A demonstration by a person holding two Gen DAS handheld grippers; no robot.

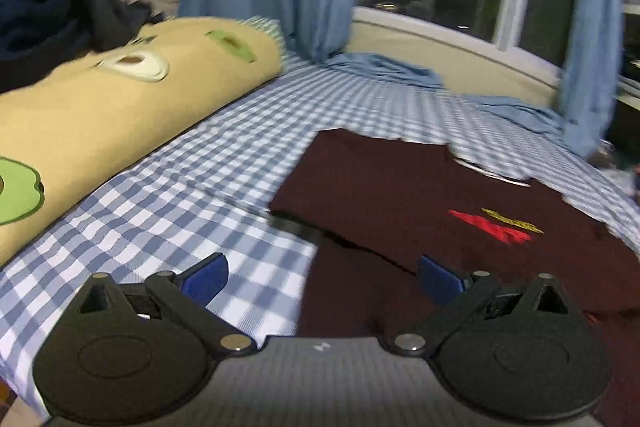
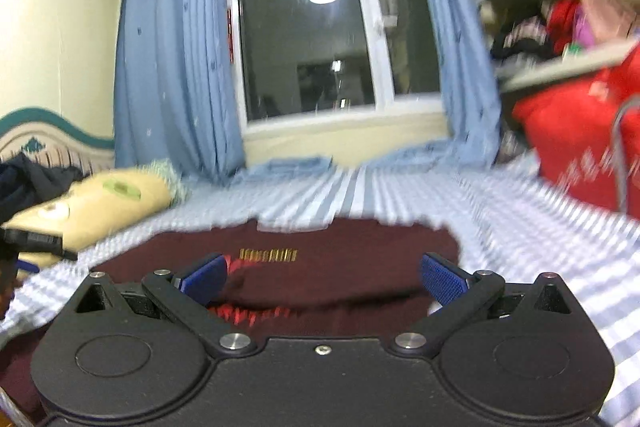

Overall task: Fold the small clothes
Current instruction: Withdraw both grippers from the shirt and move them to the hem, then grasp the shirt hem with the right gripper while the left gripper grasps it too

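The dark red cloth shirt with a red and gold print (image 1: 420, 195) lies on the blue checked bed sheet (image 1: 180, 179), partly folded. The left gripper (image 1: 322, 277) and right gripper (image 2: 323, 277) are both spread wide, holding nothing. More folds look left.

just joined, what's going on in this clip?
A person holding two handheld grippers is folding a dark maroon shirt on a bed with a blue checked sheet. Both the left gripper and the right gripper are open and hold nothing, poised over the near part of the shirt. The shirt looks partly folded, with a layer lying across its printed front. A yellow pillow lies to the left, blue curtains frame the window behind.
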